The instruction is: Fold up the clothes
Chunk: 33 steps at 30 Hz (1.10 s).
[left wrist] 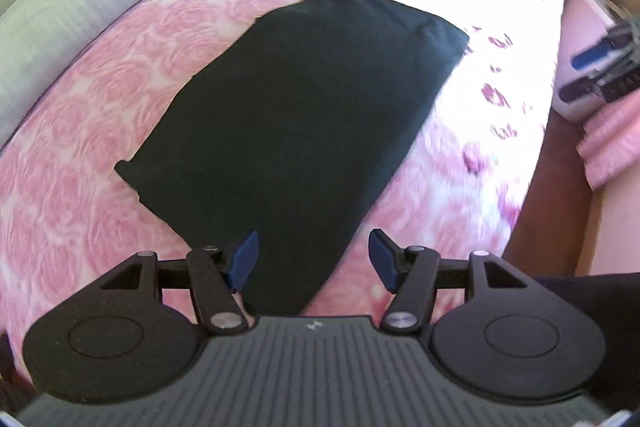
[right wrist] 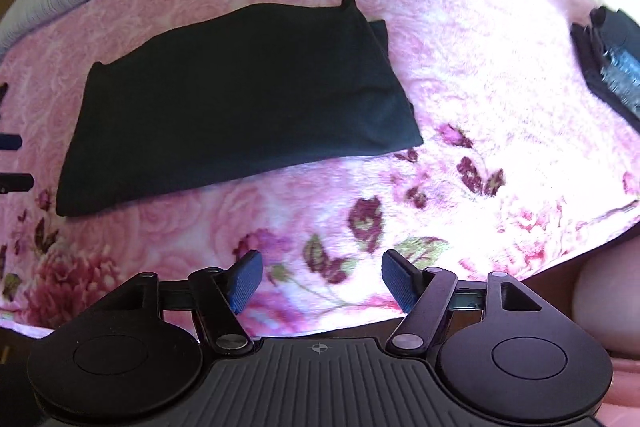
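Plainly, in the left wrist view the dark garment (left wrist: 296, 131) lies flat on the pink blanket (left wrist: 80, 187) as a tidy oblong, its near end just beyond the left claw (left wrist: 313, 259), whose jaws stand wide and empty. In the right wrist view the same garment (right wrist: 236, 111) sits well beyond the right claw (right wrist: 322, 281), also wide and holding nothing, with doubled layers showing at the garment's far right corner. It looks light, soft and limp, likely to sag when lifted, so a pinch at a corner or a folded edge should hold best.
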{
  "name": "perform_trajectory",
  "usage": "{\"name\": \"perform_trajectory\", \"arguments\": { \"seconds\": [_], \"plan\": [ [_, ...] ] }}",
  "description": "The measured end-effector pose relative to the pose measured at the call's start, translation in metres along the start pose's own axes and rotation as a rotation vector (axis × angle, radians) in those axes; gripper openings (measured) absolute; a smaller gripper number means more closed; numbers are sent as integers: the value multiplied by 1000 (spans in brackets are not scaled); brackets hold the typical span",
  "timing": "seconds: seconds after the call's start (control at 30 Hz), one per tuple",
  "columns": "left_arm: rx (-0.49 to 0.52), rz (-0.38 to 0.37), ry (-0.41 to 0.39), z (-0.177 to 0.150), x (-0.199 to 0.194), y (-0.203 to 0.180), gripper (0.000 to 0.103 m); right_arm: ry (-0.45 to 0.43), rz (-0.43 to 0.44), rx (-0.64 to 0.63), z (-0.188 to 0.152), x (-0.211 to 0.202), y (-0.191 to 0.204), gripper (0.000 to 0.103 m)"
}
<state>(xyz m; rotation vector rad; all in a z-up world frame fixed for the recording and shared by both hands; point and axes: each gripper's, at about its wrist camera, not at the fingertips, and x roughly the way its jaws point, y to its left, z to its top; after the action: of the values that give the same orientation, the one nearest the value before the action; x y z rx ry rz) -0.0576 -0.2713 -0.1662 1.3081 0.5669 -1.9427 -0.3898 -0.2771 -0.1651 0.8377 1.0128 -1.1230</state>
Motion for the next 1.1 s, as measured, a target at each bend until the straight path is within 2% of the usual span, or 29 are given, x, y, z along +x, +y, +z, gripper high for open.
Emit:
{"name": "perform_trajectory", "arguments": {
  "seconds": [0.1, 0.23, 0.4, 0.9, 1.1],
  "plan": [
    [99, -21, 0, -11, -6, 19, 59, 1, -33, 37, -4, 0, 37, 70],
    [182, -15, 20, -25, -11, 47, 59, 2, -64, 68, -8, -1, 88, 70],
    [205, -12, 5, -34, -19, 73, 60, -7, -73, 77, -9, -3, 136, 70],
    [224, -39, -30, -42, -24, 93, 60, -5, -98, 71, -3, 2, 168, 70],
    [220, -38, -18, -49, -21, 103, 60, 17, -92, 47, -2, 11, 181, 70]
  ]
}}
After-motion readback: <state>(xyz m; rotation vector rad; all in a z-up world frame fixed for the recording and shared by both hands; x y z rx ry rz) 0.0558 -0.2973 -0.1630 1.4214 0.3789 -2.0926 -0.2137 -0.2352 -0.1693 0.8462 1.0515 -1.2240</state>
